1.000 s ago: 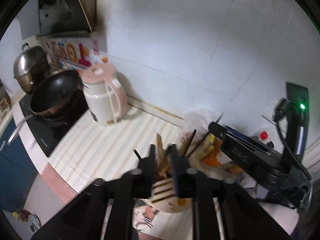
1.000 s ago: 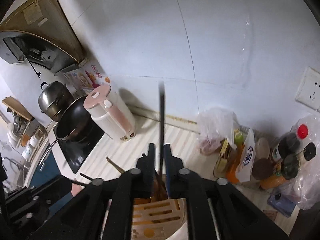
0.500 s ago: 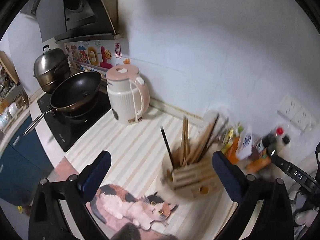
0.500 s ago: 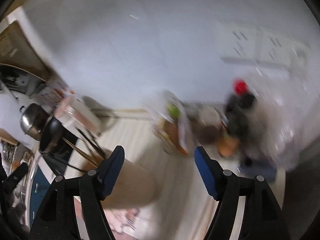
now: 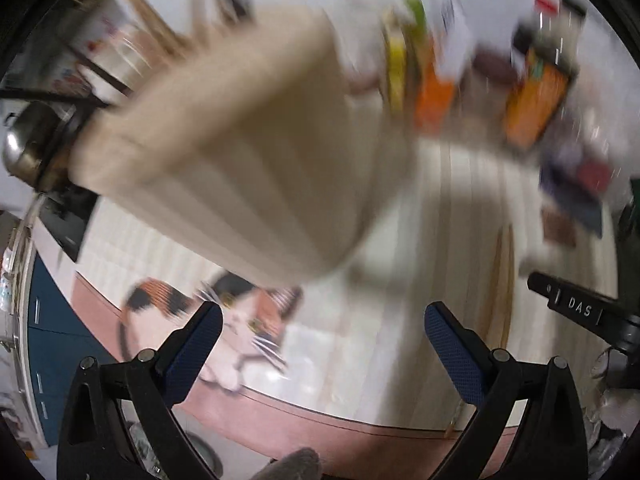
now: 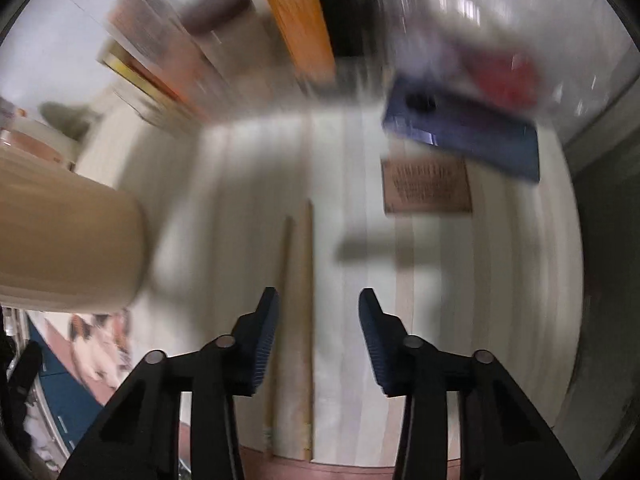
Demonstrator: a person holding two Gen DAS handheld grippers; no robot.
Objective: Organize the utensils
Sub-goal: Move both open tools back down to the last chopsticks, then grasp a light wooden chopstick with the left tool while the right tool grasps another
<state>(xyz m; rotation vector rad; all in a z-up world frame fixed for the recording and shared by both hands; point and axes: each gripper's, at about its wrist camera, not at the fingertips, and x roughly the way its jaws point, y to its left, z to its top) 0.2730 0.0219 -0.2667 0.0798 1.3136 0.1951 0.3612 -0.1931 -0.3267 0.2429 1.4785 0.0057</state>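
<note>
The beige utensil holder (image 5: 240,152) fills the blurred left wrist view, with dark and wooden sticks (image 5: 100,76) poking out at its upper left. My left gripper (image 5: 320,320) is wide open below it, with nothing between its fingers. In the right wrist view a pair of wooden chopsticks (image 6: 298,280) lies on the striped counter (image 6: 440,280). My right gripper (image 6: 320,304) points down over them. Its jaws are closing, with the chopsticks between them near the left finger (image 6: 268,320); the pads are not pressing on them. The holder (image 6: 60,240) stands to the left. The chopsticks (image 5: 504,280) also show on the right of the left wrist view.
A cat-print mat (image 5: 240,320) lies under the holder by the counter's pink front edge (image 5: 320,416). Packets and bottles (image 5: 436,92) crowd the back wall. A blue box (image 6: 460,136), a brown card (image 6: 426,186) and an orange carton (image 6: 296,12) sit beyond the chopsticks.
Both grippers dropped from above the holder toward the counter. The left opened wide. The right let go of a dark stick, opened, and is now narrower, over the wooden chopsticks.
</note>
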